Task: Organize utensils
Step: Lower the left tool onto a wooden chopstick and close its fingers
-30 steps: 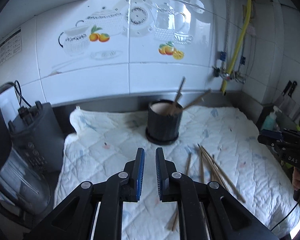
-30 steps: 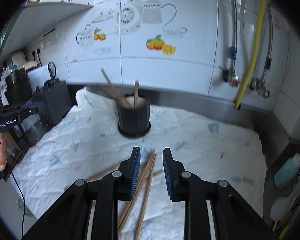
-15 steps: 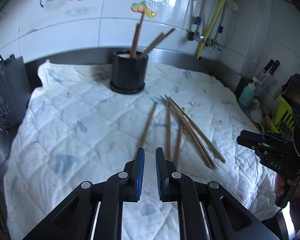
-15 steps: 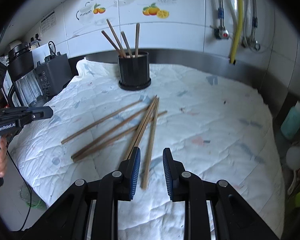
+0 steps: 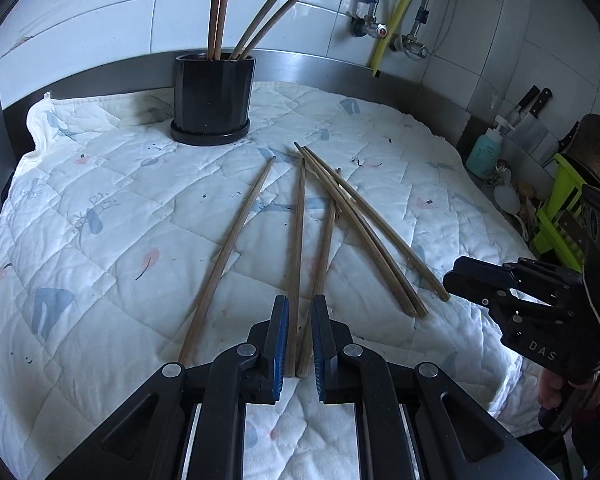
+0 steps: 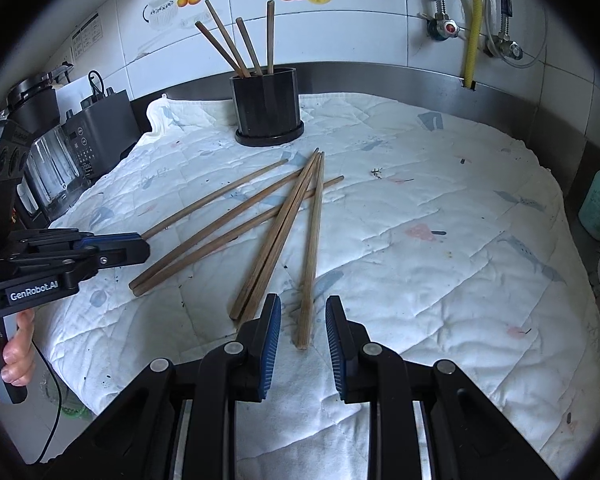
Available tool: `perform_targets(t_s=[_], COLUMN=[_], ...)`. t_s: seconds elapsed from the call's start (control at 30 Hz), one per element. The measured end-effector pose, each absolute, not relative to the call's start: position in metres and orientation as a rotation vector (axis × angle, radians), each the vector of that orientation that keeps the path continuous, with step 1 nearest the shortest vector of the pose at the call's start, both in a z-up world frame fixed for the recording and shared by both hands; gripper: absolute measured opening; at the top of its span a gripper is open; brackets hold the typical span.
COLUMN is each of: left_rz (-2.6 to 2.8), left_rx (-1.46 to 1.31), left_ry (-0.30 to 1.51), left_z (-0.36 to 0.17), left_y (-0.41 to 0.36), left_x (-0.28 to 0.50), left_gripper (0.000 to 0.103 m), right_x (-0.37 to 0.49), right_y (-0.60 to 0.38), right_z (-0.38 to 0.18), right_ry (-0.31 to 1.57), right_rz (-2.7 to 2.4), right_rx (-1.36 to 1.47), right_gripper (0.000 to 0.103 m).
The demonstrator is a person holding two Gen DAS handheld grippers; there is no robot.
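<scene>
Both grippers have dropped from facing the tiled wall to hanging low over the loose chopsticks [image 5: 296,240] on the quilted cloth [image 5: 100,208], so I judge the next pickup is being lined up. The left gripper [image 5: 299,340] has its fingers narrowly apart with two stick ends between them, unclamped; the right gripper [image 6: 302,330] stands wider around one stick's near end, not yet touching. Four sticks already stand in the black holder [image 6: 266,108] well beyond the fingertips; its inside is hidden, and where the crossed sticks overlap is hard to sort out.
</scene>
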State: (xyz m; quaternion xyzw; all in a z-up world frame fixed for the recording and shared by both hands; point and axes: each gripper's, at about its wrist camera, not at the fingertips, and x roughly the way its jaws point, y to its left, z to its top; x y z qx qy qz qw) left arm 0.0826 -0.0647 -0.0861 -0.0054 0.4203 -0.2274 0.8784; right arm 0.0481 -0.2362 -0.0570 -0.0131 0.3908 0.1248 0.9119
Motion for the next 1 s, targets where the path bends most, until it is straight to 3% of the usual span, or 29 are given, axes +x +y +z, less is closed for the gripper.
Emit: perform_targets(t_s=[1.0], left_rz=[-0.451], left_rx=[0.078], left_ry=[0.889], left_z=[-0.111], left_y=[-0.081], left_x=[0.106], left_gripper=[0.009], right_x=[0.068], right_y=[-0.229], right_z=[-0.077], right_ry=[0.816], right_rz=[0.238], right_rx=[-0.008], right_gripper=[0.026])
